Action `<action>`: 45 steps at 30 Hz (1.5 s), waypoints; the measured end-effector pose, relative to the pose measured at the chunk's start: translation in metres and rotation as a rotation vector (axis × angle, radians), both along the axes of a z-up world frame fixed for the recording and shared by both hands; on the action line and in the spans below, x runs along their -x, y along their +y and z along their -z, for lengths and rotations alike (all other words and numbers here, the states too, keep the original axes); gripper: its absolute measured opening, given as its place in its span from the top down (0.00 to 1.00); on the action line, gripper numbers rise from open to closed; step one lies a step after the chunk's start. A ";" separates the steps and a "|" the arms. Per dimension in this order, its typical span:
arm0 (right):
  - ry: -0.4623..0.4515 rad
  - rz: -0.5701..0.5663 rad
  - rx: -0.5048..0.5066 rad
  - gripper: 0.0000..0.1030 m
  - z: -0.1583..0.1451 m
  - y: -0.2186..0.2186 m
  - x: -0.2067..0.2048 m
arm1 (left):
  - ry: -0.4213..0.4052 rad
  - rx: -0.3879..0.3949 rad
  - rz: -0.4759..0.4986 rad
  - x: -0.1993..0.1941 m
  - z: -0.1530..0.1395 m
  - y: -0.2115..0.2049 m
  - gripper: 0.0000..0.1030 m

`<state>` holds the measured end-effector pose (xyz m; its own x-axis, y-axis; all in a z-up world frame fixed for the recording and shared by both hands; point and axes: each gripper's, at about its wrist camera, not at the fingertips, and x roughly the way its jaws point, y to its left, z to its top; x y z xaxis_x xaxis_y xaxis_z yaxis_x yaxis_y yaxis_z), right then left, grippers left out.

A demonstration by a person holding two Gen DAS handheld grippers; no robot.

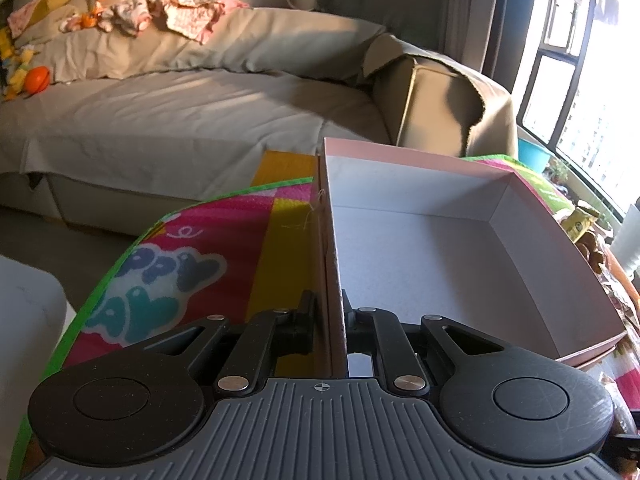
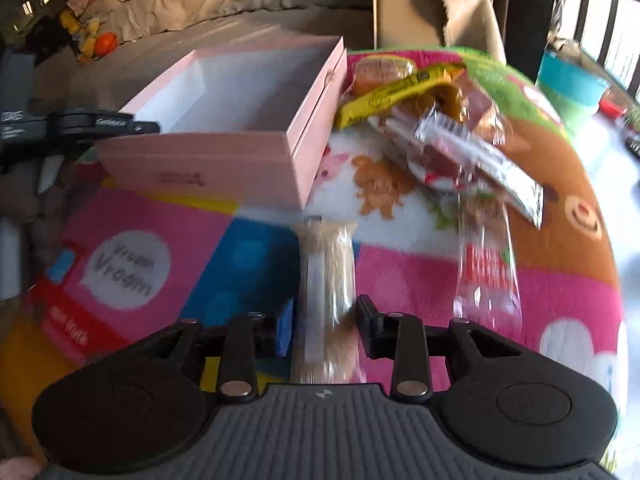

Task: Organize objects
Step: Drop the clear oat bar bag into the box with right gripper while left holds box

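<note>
Right now my right gripper point(image 2: 324, 326) is closed on a clear packet point(image 2: 326, 280) of pale sticks, whose long axis runs straight ahead along the fingers toward the box point(image 2: 224, 152). That open pink box sits just beyond the packet's far end, a little to the left, so I judge the carry is short and forward. My left gripper point(image 1: 330, 320) is pinched shut on the box's near wall, steadying it; the right is the one placed to load. Beside the box, on its right, lies a heap of snack packets point(image 2: 440, 120). Everything rests on a bright play mat point(image 2: 400, 280), with a grey sofa point(image 1: 180, 120) behind the box and a window point(image 1: 580, 80) to its right.
</note>
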<state>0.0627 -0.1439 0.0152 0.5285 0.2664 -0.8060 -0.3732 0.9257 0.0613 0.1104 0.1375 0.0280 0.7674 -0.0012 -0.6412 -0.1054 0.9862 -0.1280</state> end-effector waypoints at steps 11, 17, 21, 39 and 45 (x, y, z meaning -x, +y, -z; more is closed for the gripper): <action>-0.063 -0.160 -0.173 0.72 -0.085 0.023 0.012 | -0.008 0.011 0.000 0.001 0.001 0.002 0.88; -0.076 -0.127 -0.253 0.72 -0.101 0.078 -0.068 | -0.010 0.019 0.018 0.003 0.001 0.005 0.88; 0.055 -0.034 -0.315 0.72 -0.068 0.121 -0.131 | -0.006 0.021 0.020 0.005 0.000 0.005 0.87; -0.256 0.056 -0.243 0.46 -0.102 0.025 -0.087 | 0.000 0.069 -0.051 0.005 0.001 0.002 0.88; -0.325 0.218 -0.070 0.46 -0.087 -0.057 -0.037 | 0.000 0.088 -0.069 0.007 0.003 0.001 0.88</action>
